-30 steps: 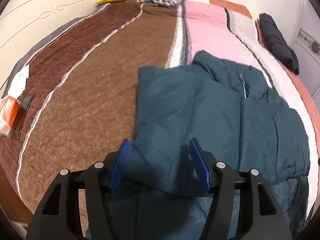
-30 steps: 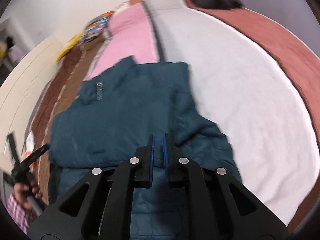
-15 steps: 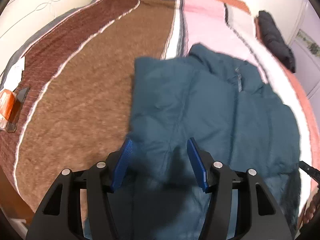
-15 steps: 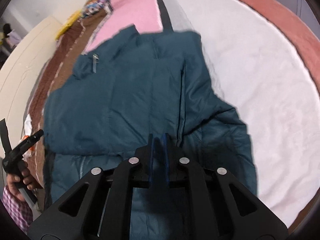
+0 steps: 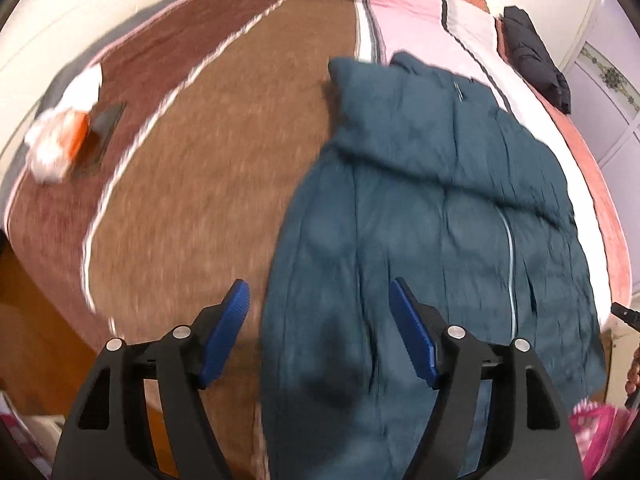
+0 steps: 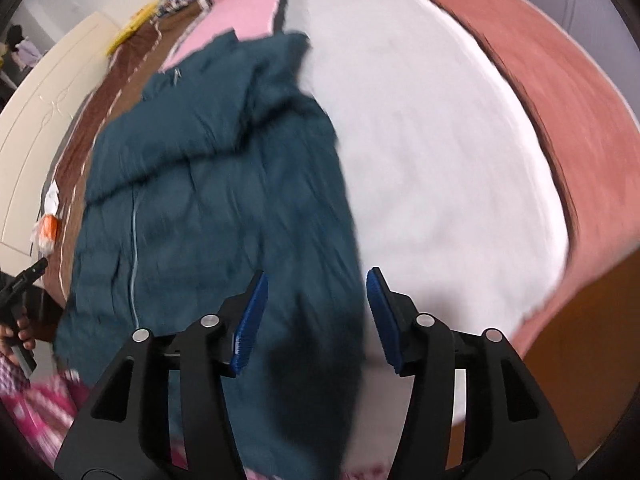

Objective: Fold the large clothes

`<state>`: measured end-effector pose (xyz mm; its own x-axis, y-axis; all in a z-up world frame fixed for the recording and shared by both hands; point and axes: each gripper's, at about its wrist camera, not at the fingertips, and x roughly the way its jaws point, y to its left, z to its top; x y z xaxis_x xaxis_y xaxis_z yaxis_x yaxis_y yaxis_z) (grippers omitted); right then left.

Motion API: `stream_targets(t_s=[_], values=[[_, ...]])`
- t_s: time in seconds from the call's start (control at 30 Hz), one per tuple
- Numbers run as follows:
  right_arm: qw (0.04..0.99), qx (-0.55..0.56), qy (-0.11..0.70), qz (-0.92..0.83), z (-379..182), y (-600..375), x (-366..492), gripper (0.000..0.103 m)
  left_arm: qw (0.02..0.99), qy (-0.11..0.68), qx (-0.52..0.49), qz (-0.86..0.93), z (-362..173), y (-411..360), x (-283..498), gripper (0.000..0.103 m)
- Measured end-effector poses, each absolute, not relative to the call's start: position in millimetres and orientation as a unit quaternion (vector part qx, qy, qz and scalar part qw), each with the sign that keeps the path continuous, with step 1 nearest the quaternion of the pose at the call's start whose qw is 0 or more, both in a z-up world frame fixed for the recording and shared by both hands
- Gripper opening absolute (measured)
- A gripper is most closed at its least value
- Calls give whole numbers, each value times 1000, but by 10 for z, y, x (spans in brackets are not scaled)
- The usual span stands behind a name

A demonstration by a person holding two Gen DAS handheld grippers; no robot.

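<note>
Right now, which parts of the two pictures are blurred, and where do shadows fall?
Left wrist view: bed cover smeared by motion, left claw sharp, its shadow dark on the teal jacket. Right wrist view: jacket and cover blurred, right claw sharp, shadow beneath it; fisheye curves both.

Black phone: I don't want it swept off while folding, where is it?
In the left wrist view the black phone lies far left on the brown blanket, beside an orange-and-white packet, apart from the teal jacket.
</note>
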<state>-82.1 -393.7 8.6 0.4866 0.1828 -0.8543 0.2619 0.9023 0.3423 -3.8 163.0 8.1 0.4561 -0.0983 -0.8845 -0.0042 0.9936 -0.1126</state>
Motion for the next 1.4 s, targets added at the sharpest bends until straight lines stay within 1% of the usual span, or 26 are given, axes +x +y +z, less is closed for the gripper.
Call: stream_targets(t_s=[0.17, 0.23, 0.47, 0.5, 0.53, 0.6, 0.7, 0.87, 0.9, 0.93, 0.97, 1.03, 1.07, 1.1, 1.13, 1.17, 1.23, 1.4], values=[[798, 297, 525, 5, -56, -4043, -1225, 54, 839, 540, -50, -40, -7, 1694, -406, 73], [788, 318, 527, 23, -111, -4026, -1328, 65, 835, 545, -62, -44, -43, 1759, -518, 73], [762, 329, 555, 59, -357, -3765, -1375, 65, 818, 557, -140, -37, -150, 2021, -806, 73], [762, 323, 558, 64, -361, -3718, -1372, 61, 817, 556, -147, -37, -152, 2042, -835, 73], [762, 318, 560, 68, -357, -3688, -1364, 54, 815, 557, -157, -39, -159, 2066, -885, 73], [765, 308, 561, 72, -335, -3648, -1353, 49, 813, 558, -163, -40, -180, 2087, -970, 73], [765, 302, 563, 76, -323, -3646, -1341, 45, 806, 564, -173, -44, -250, 2086, -1024, 73], [761, 314, 562, 76, -340, -3679, -1377, 45, 782, 579, -221, -70, -414, 2053, -1030, 73], [762, 314, 562, 76, -342, -3676, -1386, 43, 780, 579, -224, -73, -428, 2040, -1028, 73], [763, 313, 561, 75, -336, -3673, -1387, 39, 781, 578, -226, -78, -439, 2016, -1023, 65], [764, 313, 559, 77, -331, -3666, -1389, 36, 780, 577, -227, -85, -447, 1998, -1017, 51], [767, 308, 557, 80, -304, -3664, -1388, 26, 779, 579, -222, -93, -451, 1968, -1009, 36], [769, 308, 554, 83, -284, -3662, -1389, 24, 781, 578, -218, -95, -438, 1965, -1011, 27], [770, 309, 551, 86, -267, -3663, -1394, 20, 784, 574, -215, -98, -412, 1958, -1012, 23], [772, 312, 546, 89, -247, -3666, -1400, 17, 788, 569, -212, -101, -375, 1961, -1012, 15], [774, 317, 540, 94, -226, -3672, -1402, 17, 792, 562, -212, -106, -332, 1965, -1007, 12], [779, 337, 518, 107, -146, -3711, -1403, 14, 802, 545, -214, -115, -223, 1963, -990, 10], [800, 371, 450, 138, 217, -3825, -1290, 13, 835, 490, -211, -134, 146, 1898, -854, 10]])
